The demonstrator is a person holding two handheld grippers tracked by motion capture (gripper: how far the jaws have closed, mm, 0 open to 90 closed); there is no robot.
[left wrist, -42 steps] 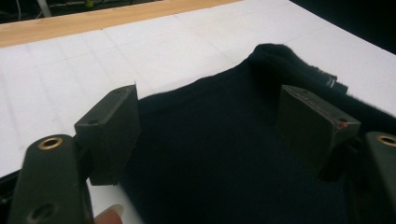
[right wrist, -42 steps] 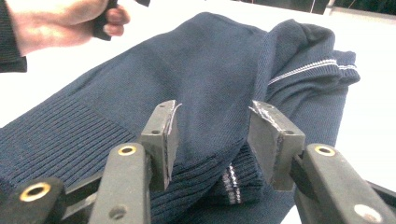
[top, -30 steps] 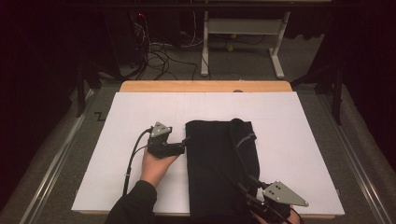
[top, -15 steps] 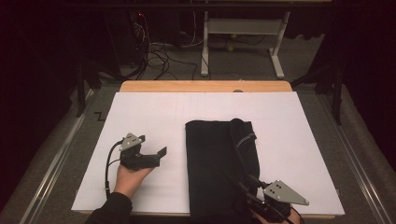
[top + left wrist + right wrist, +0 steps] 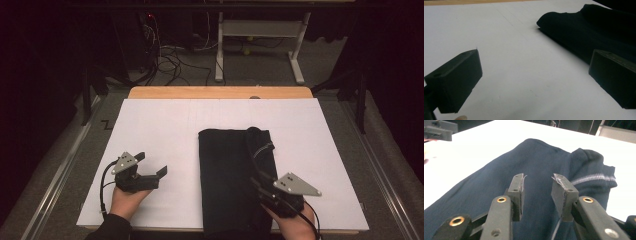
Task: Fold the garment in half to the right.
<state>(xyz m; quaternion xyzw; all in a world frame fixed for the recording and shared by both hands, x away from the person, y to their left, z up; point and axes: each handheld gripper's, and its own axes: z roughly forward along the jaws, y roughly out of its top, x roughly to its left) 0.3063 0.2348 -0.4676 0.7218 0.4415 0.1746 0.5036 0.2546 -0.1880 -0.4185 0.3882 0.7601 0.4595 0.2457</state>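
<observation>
High view: my left hand-held gripper (image 5: 150, 166) has moved off the folded dark garment (image 5: 230, 175) since a second ago, when it was at the garment's left edge; it now sits over bare white worktop (image 5: 165, 125), well apart, jaws wide with nothing between them. Garment lies folded lengthwise right of centre, striped collar at its far end, unchanged. Right hand-held gripper (image 5: 537, 192) hovers over the near end; jaws have just been closing, now a narrow gap, no fabric pinched between them.
</observation>
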